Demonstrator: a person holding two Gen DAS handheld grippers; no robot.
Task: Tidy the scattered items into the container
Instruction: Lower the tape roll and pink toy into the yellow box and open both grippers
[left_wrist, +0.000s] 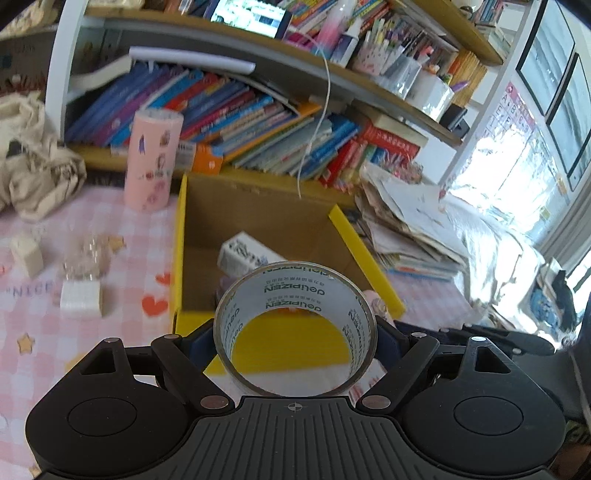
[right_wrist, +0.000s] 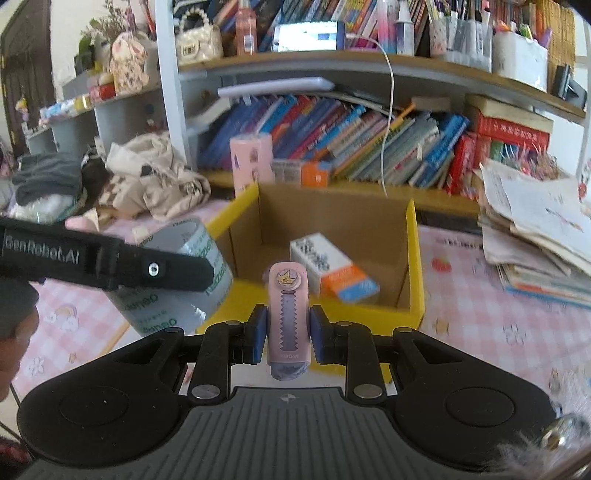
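Left gripper (left_wrist: 295, 332) clamps our roll of clear packing tape (left_wrist: 295, 325); right gripper (right_wrist: 286, 334) pinches a pink correction-tape dispenser (right_wrist: 286, 317). Both hang just short of the yellow cardboard box's (right_wrist: 415, 258) near wall. Carry step, we judge; next we clear the rim, then release. Inside: one small white-and-orange carton (right_wrist: 332, 267).
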